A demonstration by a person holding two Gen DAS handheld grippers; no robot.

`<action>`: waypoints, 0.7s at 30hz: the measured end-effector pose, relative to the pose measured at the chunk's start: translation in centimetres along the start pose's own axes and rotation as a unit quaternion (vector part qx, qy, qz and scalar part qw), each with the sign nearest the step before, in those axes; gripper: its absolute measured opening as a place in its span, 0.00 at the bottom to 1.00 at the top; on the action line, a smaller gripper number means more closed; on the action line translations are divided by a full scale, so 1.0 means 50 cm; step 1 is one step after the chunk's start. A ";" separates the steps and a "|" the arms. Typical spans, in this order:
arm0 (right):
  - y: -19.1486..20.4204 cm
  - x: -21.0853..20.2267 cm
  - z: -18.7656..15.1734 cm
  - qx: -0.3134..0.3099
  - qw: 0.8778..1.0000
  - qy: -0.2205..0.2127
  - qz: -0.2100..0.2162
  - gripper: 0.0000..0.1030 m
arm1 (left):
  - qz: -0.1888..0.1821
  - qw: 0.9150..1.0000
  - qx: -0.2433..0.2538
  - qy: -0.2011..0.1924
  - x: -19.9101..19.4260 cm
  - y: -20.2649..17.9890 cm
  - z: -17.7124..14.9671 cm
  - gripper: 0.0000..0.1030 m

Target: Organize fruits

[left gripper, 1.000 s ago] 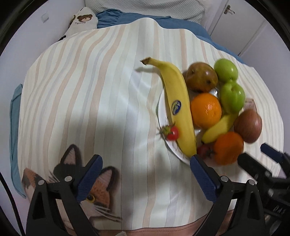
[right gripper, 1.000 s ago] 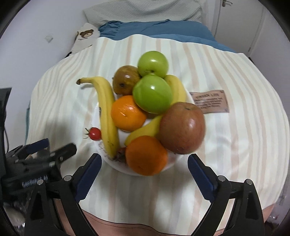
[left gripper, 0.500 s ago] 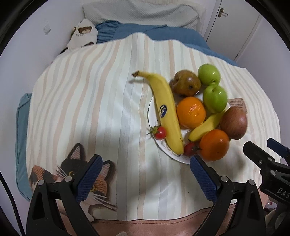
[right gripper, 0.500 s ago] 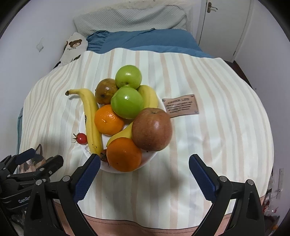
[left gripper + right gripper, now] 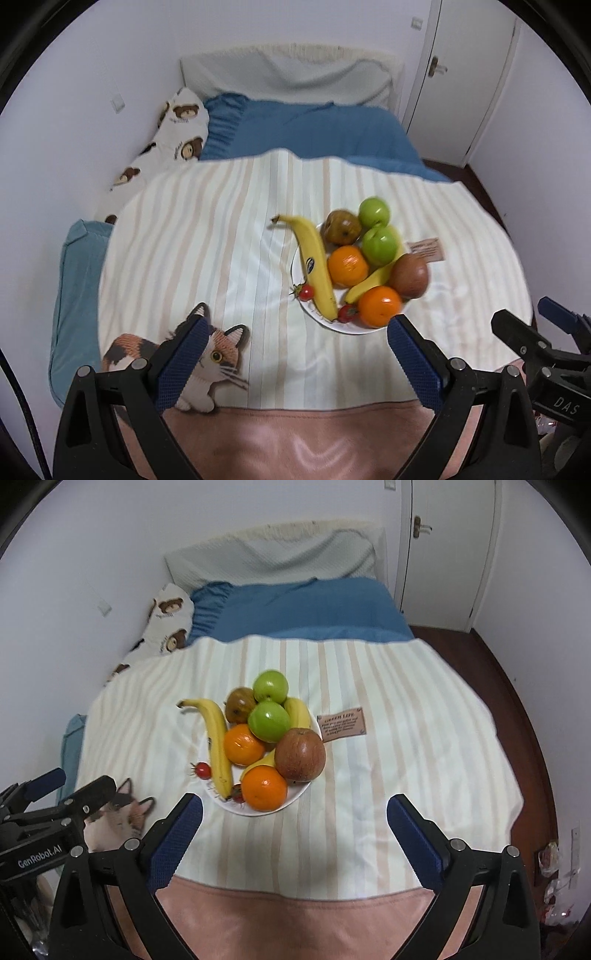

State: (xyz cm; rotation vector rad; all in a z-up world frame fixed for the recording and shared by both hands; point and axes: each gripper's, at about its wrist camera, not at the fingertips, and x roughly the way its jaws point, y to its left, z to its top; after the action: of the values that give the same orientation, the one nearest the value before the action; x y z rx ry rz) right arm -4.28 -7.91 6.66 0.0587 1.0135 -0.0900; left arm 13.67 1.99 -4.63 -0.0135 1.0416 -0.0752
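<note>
My left gripper (image 5: 295, 354) and right gripper (image 5: 295, 830) gape empty. The banana (image 5: 218, 744), at the plate's (image 5: 295, 797) nine o'clock, looks soft, bruisable: grasp it mid-length.

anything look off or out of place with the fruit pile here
One cherry tomato lies at the plate rim's left edge, apart from the pile. The long banana overhangs the rim, its stem out over the striped blanket. Nothing looks spilled or damaged.
</note>
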 end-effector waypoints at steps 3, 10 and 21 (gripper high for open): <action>0.001 -0.063 -0.008 -0.003 1.000 -0.013 0.006 0.99 | -0.002 1.000 0.000 -0.013 -0.062 -0.010 -0.008 0.96; 0.010 -0.199 -0.032 -0.011 0.999 -0.043 0.016 0.99 | 0.014 0.999 0.006 -0.039 -0.179 -0.033 -0.041 0.96; 0.023 -0.347 -0.058 -0.023 0.996 -0.078 0.030 0.99 | 0.028 0.998 -0.004 -0.064 -0.279 -0.039 -0.072 0.96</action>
State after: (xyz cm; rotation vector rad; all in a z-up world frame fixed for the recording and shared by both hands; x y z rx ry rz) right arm -15.75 -5.65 19.89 0.0397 0.8570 -0.0169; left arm 3.43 1.09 5.64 0.0040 0.9141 -0.0185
